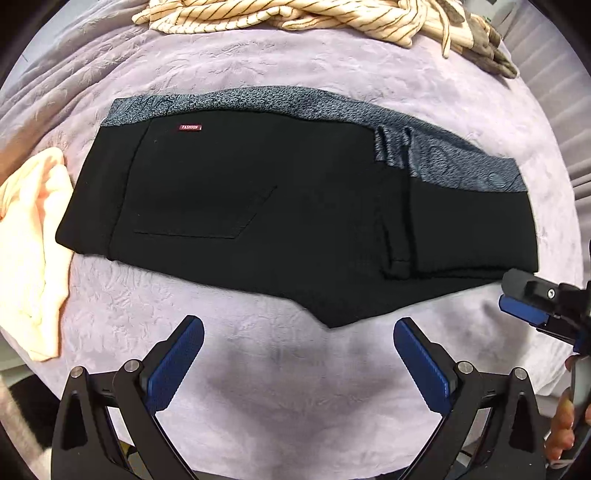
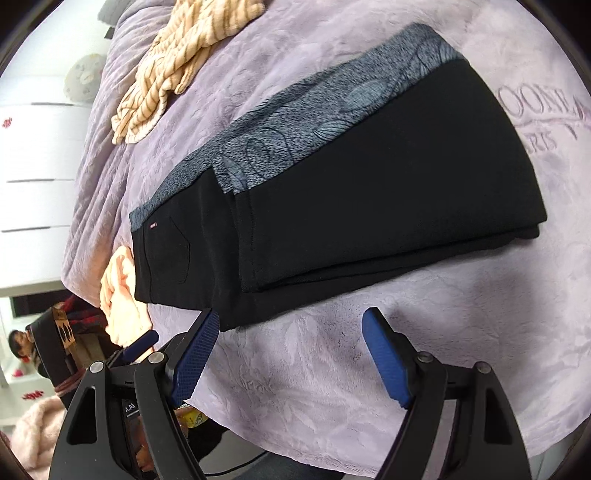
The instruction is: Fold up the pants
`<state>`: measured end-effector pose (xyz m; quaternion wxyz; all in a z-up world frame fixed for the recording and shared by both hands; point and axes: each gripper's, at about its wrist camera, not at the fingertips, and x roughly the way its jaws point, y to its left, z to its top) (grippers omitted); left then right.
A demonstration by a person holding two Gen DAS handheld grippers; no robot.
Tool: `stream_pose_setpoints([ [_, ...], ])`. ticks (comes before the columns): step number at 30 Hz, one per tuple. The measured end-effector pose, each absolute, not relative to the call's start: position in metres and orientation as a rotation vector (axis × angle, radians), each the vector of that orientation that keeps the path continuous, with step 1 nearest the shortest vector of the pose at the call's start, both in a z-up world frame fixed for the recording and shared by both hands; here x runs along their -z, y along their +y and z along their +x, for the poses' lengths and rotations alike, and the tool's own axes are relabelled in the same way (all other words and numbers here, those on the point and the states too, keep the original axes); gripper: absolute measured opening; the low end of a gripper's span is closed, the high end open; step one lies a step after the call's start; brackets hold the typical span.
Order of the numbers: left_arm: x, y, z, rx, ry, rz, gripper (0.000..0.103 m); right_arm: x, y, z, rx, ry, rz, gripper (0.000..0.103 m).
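Note:
The black pants (image 1: 258,206) lie folded flat on the lilac blanket (image 1: 280,384), with a grey patterned lining along the far edge and a red label near the back pocket. The leg ends are folded over the right part. My left gripper (image 1: 299,332) is open and empty, just short of the pants' near edge. My right gripper (image 2: 291,325) is open and empty, near the pants' (image 2: 369,184) front edge. The right gripper also shows at the right edge of the left wrist view (image 1: 524,299), beside the pants' right end.
A peach cloth (image 1: 37,229) lies left of the pants. A cream striped garment (image 1: 295,14) is bunched at the far side of the blanket. White drawers (image 2: 33,155) stand beyond the bed.

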<state>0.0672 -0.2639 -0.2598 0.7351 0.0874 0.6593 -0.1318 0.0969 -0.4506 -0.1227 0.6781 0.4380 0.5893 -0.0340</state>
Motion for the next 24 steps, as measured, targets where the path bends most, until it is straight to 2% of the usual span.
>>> stream_pose_setpoints([
  [15,0.335,-0.317,0.117,0.226,1.450,0.319,0.103,0.154,-0.466,0.105,0.080,1.242,1.193,0.083],
  [24,0.370,-0.328,0.148,0.206,1.478,0.304,0.103,0.159,-0.472,0.095,0.037,1.148,1.268,0.082],
])
